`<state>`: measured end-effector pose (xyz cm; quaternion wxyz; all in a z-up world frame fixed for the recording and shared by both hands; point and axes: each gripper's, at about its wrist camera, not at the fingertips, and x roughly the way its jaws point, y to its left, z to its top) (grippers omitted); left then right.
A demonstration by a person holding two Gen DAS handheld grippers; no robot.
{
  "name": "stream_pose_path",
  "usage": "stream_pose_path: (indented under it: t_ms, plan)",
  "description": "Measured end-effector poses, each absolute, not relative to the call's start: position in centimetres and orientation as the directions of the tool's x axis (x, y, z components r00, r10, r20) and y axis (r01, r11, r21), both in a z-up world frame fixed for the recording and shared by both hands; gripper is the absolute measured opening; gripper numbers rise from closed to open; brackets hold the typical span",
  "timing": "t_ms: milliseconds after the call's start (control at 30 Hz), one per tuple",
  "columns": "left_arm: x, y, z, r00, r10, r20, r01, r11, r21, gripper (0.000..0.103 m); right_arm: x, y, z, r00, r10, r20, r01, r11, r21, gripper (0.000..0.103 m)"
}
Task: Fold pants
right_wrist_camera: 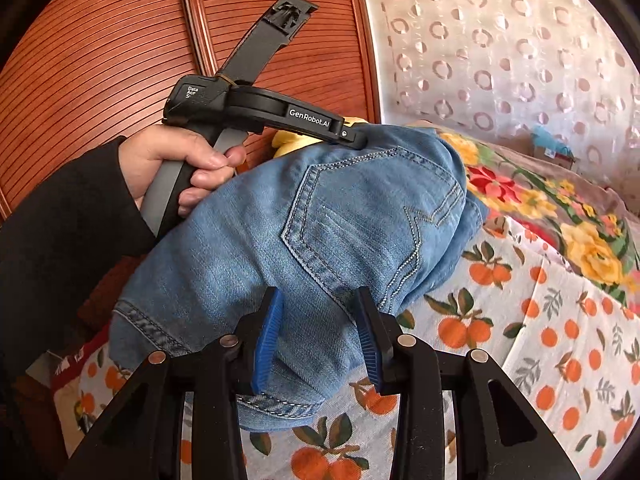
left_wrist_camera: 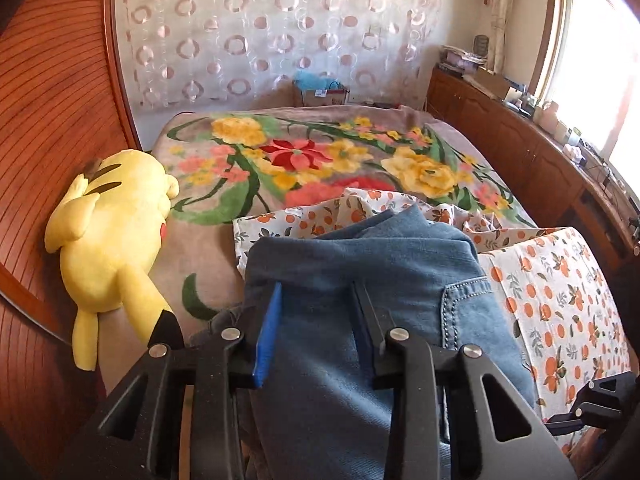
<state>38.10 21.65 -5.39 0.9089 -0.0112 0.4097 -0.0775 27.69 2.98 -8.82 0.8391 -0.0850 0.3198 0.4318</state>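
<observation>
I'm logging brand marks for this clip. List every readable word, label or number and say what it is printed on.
"GenRobot.AI": white print on the black body of the left gripper, seen in the right wrist view.
"Data Ac... S...": small white label on the rear block of the same gripper; only "Data" reads clearly.
Tag on the bag by the far curtain: too small to read.
Jeans: no readable text.

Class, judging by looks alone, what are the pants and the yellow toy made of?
Pants: apparently blue denim, matte, with a twill weave and pale contrast stitching around a pocket. Yellow toy: probably soft plush fabric, stuffed, with a fuzzy, dull surface.
</observation>
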Motion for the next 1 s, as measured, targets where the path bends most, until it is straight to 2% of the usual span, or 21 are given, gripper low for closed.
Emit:
stream_pose_path:
  t_ms: [300,367,500,633,767,1000]
  plan:
    - [36.3,21.6,-4.7,0.686,-0.118,-0.718,0.096,0.993,-0.071,0.038,26.2,3.4,-8.3,0.463,0.659,-0.593,-0.767,0.633,0.105,0.038]
    - [34.8,21.4,-3.5,0.706,-0.095,-0.702,0.082,0.995,-0.052,0.049,26.1,2.6,-8.0,0.461,0.672,-0.580,-0.757,0.638,0.137,0.038]
    - [31.4,21.2,-1.3,0.749,-0.115,-0.652,0.086,0.993,-0.077,0.059,26.0,0.9,-7.4,0.485,0.668,-0.564,-0.726,0.667,0.165,0.038]
    - [27.7,20.3,0.4,0.791,-0.115,-0.600,0.090,0.993,-0.072,0.079,25.6,-1.0,-6.5,0.518,0.651,-0.555,-0.691,0.701,0.177,0.038]
    - [24.9,19.1,1.1,0.808,-0.113,-0.578,0.081,0.993,-0.081,0.088,24.6,-3.0,-5.7,0.565,0.624,-0.541,-0.660,0.735,0.158,0.038]
    - [21.2,16.0,2.0,0.835,-0.104,-0.540,0.083,0.995,-0.063,0.088,21.2,-6.1,-4.4,0.614,0.598,-0.516,-0.625,0.767,0.145,0.038]
